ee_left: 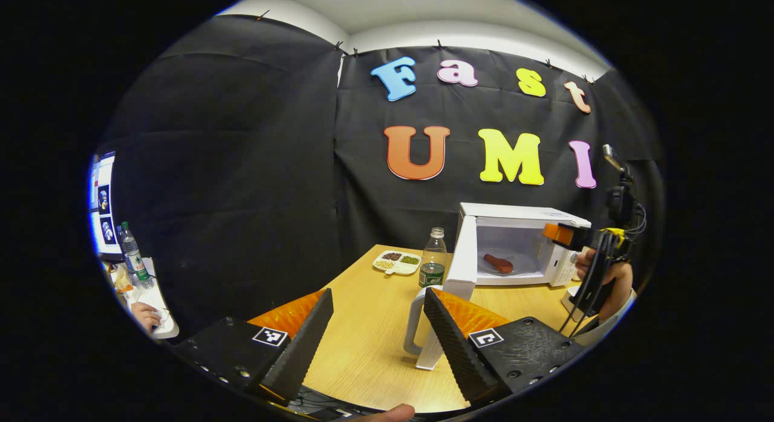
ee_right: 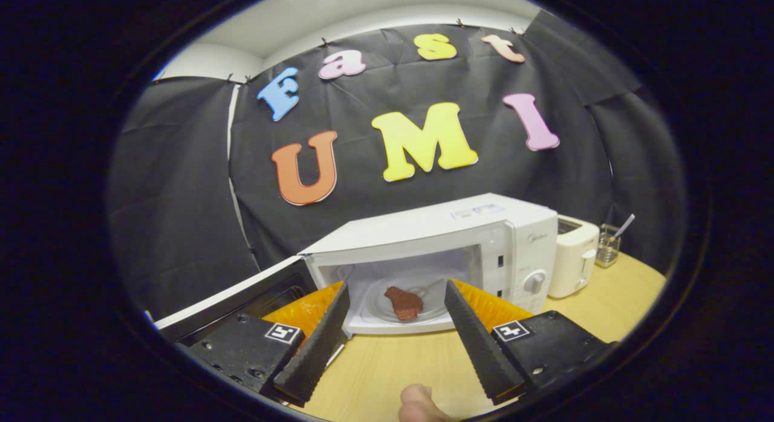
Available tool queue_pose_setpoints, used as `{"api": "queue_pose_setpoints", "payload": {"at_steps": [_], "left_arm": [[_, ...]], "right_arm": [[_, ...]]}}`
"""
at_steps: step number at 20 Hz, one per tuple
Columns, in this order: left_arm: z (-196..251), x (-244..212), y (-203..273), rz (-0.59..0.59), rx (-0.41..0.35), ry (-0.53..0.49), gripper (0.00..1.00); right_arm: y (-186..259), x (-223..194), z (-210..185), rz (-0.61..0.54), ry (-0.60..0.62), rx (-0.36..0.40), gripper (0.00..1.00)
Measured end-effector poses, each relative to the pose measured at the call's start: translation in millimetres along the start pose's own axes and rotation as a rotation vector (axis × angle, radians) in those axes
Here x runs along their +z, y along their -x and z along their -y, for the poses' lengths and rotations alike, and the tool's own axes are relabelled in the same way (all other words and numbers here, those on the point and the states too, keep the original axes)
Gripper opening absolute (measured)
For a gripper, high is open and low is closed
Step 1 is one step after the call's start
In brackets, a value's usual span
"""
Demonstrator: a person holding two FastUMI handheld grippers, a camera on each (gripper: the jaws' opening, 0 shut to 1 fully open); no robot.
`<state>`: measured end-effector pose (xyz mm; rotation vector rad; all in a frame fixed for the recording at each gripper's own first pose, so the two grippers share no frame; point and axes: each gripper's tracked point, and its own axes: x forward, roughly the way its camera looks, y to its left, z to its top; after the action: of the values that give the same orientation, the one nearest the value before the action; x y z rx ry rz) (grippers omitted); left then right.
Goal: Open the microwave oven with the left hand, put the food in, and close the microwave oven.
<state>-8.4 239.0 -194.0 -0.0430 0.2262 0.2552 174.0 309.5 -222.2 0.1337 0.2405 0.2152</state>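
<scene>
Both tools sit wide open, gripping nothing: right tool [ee_right: 396, 340] straight in front of the open microwave [ee_right: 435, 259], food [ee_right: 404, 303] inside; left tool [ee_left: 378, 334] behind its door [ee_left: 456, 277].

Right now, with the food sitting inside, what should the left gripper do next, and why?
Probably swing the left gripper against the open door and push it shut: the food already lies on the microwave plate, and the right gripper is open and empty.
</scene>
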Motion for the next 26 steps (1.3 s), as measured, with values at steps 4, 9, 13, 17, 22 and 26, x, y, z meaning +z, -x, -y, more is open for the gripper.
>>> {"api": "queue_pose_setpoints", "payload": {"at_steps": [4,9,13,17,22,26], "left_arm": [[-17.9,-5.8,-18.8,0.051,0.049,-0.047,0.93],[-29.0,-39.6,-46.0,-0.004,0.081,-0.097,0.38],[-18.3,-37.8,-46.5,0.034,0.036,-0.022,0.01],[-3.3,-37.0,-55.0,0.049,-0.006,-0.011,0.01],[13.7,-52.6,-79.0,0.0,-0.059,0.001,0.01],[33.2,-61.5,-80.3,-0.013,-0.094,0.034,0.0]], "right_arm": [[70.1,28.7,9.7,0.073,0.038,0.033,1.0],[141.2,41.5,22.5,0.105,0.078,0.066,1.0],[181.5,49.6,39.5,0.127,0.096,0.058,0.89],[215.2,55.3,60.9,0.132,0.113,0.043,1.0],[245.6,72.2,87.8,0.18,0.107,0.025,0.89],[255.8,77.2,103.2,0.193,0.082,0.018,0.9]]}}
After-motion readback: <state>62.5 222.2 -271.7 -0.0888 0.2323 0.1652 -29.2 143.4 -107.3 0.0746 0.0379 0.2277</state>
